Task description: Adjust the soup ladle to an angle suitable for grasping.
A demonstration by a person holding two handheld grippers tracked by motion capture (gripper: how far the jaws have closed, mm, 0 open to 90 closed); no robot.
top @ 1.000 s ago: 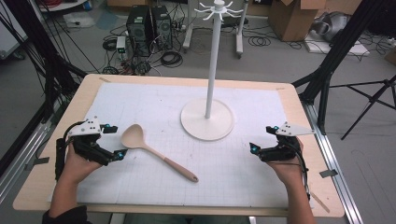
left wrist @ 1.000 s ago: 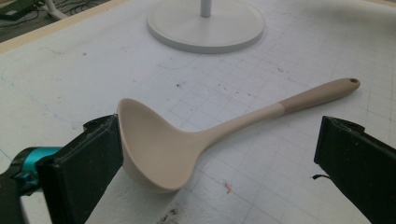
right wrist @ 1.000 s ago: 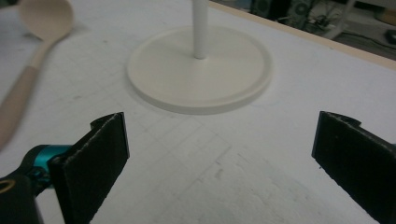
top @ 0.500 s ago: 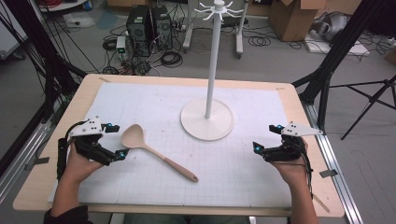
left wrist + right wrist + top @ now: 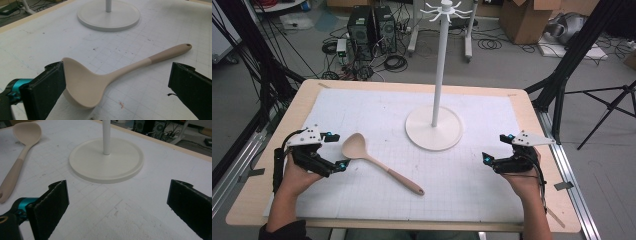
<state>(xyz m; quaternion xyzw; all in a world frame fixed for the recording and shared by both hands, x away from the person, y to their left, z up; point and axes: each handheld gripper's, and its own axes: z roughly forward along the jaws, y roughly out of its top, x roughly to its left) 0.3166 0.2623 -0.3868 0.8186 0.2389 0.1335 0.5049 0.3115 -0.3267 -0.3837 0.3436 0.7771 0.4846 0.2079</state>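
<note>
the spoon (image 5: 377, 161), light, rigid and likely smooth, is best gripped mid-handle, toward 4 o'clock of its bowl; left gripper (image 5: 338, 151) and right gripper (image 5: 497, 148) both spread.

A wooden-edged table (image 5: 277, 135) covered by a white gridded mat (image 5: 377, 110) stands on a grey floor. Beyond the table's far edge, black computer towers (image 5: 371, 27) sit among loose cables (image 5: 394, 62), with cardboard boxes (image 5: 524, 20) further right of them. A black tripod (image 5: 612, 102) stands off the table's right side, and black frame poles (image 5: 262, 75) rise just off its left side.
</note>
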